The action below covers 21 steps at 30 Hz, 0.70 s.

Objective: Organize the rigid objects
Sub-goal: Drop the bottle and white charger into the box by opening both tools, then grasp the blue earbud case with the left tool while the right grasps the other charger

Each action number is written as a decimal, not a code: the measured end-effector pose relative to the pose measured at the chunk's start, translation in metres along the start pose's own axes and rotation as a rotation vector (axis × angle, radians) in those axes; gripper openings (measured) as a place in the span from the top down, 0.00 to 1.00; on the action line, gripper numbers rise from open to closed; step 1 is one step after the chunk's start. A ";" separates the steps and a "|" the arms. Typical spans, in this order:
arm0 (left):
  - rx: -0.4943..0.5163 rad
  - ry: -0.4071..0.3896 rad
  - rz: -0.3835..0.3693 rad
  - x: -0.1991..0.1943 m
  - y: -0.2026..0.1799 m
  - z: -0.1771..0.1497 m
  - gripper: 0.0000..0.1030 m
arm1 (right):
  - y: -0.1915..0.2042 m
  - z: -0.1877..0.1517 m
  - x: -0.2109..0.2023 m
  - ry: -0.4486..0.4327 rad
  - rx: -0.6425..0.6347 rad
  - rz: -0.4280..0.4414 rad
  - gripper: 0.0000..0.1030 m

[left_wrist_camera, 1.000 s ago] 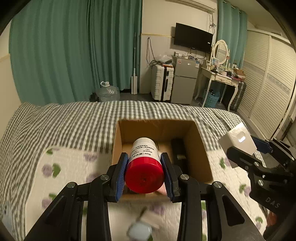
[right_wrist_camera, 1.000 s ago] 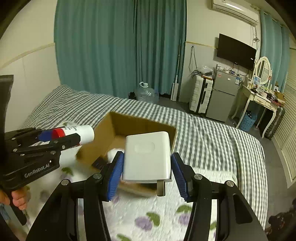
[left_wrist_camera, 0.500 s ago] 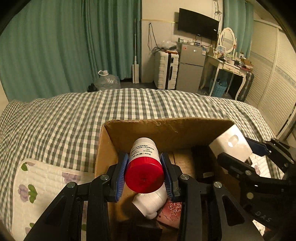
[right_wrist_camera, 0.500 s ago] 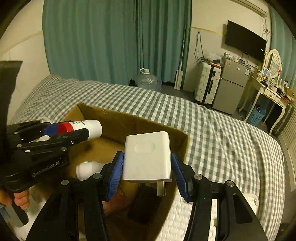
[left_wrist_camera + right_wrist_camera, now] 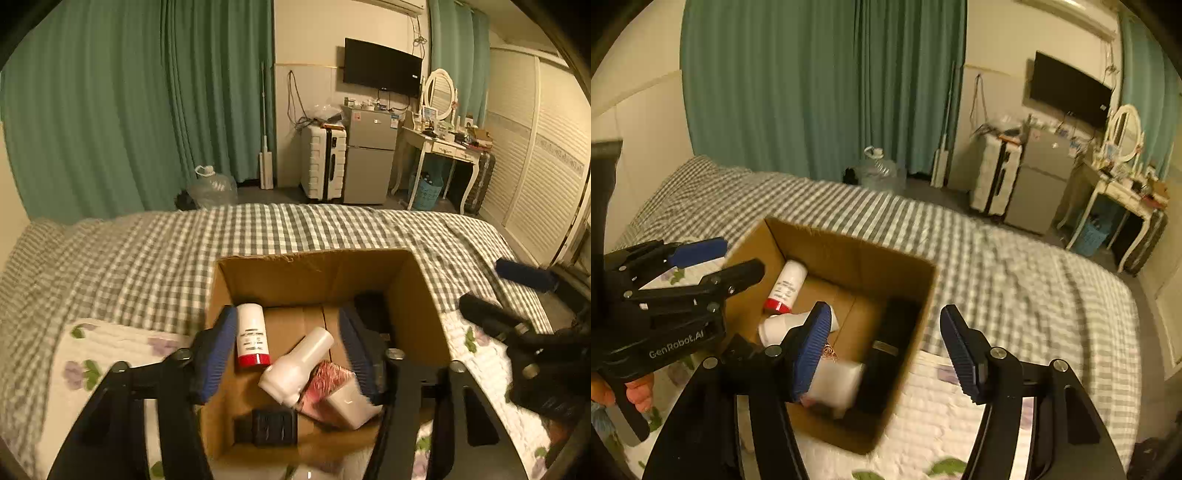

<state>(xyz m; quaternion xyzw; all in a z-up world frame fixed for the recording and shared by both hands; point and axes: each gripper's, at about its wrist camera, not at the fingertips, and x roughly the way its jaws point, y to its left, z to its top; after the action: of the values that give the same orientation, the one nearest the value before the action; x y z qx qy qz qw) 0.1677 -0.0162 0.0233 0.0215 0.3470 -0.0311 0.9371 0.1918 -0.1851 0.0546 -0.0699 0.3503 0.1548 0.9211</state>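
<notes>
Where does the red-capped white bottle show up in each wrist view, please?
Left wrist: red-capped bottle lies at the box's left wall, just inside the left gripper's left finger.
Right wrist: red-capped bottle lies left of centre, at the far left wall.
Shared landmark: cardboard box.

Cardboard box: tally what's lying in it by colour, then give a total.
White, red cap: 1, the red-capped bottle
White: 2, the plain bottle and the charger
Black: 2, the small block and the tall item
Total: 5
</notes>
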 end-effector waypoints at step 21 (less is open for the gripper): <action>0.008 -0.054 0.031 -0.143 0.006 -0.068 0.26 | 0.040 -0.059 -0.156 -0.079 0.039 -0.037 0.08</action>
<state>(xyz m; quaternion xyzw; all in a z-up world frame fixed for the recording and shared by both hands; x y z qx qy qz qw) 0.0161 0.0001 0.0652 0.0299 0.3210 -0.0183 0.9464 0.0315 -0.1983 0.1136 -0.0523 0.3153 0.1336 0.9381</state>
